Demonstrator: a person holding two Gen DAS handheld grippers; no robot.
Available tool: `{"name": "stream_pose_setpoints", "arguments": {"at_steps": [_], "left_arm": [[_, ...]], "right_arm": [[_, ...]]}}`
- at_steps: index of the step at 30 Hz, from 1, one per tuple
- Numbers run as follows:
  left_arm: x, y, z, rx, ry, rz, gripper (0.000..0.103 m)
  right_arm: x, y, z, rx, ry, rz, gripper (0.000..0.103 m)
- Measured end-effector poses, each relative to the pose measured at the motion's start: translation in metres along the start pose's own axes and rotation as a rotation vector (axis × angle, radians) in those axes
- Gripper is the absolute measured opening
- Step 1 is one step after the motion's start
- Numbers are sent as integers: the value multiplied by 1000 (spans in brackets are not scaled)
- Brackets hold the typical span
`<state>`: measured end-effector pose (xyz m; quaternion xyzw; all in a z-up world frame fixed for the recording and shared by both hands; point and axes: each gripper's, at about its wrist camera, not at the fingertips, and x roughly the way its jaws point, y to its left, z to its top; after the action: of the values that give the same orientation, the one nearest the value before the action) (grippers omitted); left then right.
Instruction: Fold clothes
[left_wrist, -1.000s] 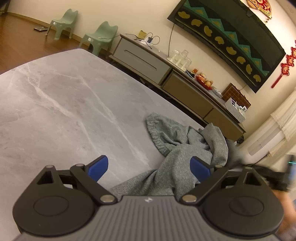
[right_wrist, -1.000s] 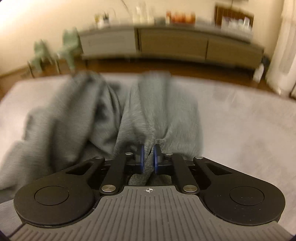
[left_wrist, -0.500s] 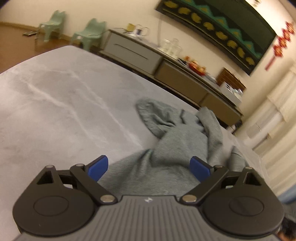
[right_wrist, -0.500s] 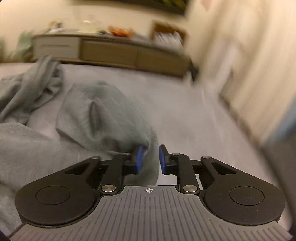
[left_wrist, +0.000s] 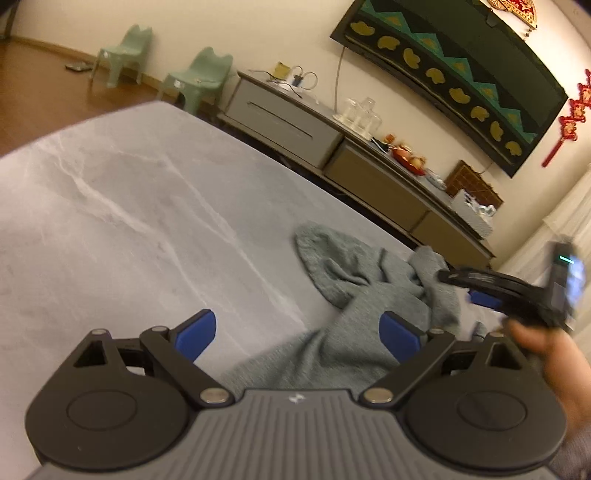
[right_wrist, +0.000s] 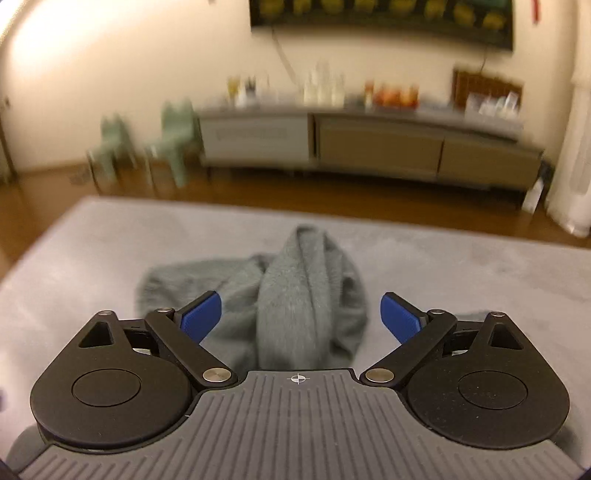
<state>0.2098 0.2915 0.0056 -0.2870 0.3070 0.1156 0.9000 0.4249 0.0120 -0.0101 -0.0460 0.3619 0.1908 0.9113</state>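
Observation:
A grey knitted garment (left_wrist: 354, 295) lies crumpled on the grey marble table (left_wrist: 129, 206). My left gripper (left_wrist: 297, 338) is open just above its near end, blue pads apart, nothing pinched. In the right wrist view the garment (right_wrist: 299, 295) is bunched in a ridge ahead of my right gripper (right_wrist: 301, 317), whose jaws are opening wide; cloth lies between the blue pads, which do not press on it. From the left wrist view the right gripper (left_wrist: 491, 291) appears blurred at the right, with a hand (left_wrist: 543, 354) behind it.
A long low cabinet (right_wrist: 369, 144) with bottles and clutter stands against the far wall beyond the table edge (right_wrist: 258, 206). Two small green chairs (right_wrist: 162, 140) stand on the wooden floor to the left. A dark wall hanging (left_wrist: 450, 74) is above the cabinet.
My right gripper let go of the cloth it was pinching and its jaws swung wide. It swept sideways and now faces the cabinet. The left gripper stayed open and in place.

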Motion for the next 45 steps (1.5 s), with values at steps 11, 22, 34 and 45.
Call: {"name": "stream_pose_setpoints", "arguments": {"at_steps": [11, 22, 34, 45], "left_arm": [[-18, 16, 12, -73, -32, -48, 98], [-5, -8, -6, 28, 12, 1, 98], [9, -10, -9, 64, 49, 1, 98], [-7, -2, 2, 67, -58, 55, 98]], "right_arm": [[-202, -29, -4, 219, -608, 3, 1], [-138, -58, -109, 167, -75, 84, 57], [20, 31, 5, -178, 81, 97, 80], [-17, -25, 112, -53, -189, -207, 18]]}}
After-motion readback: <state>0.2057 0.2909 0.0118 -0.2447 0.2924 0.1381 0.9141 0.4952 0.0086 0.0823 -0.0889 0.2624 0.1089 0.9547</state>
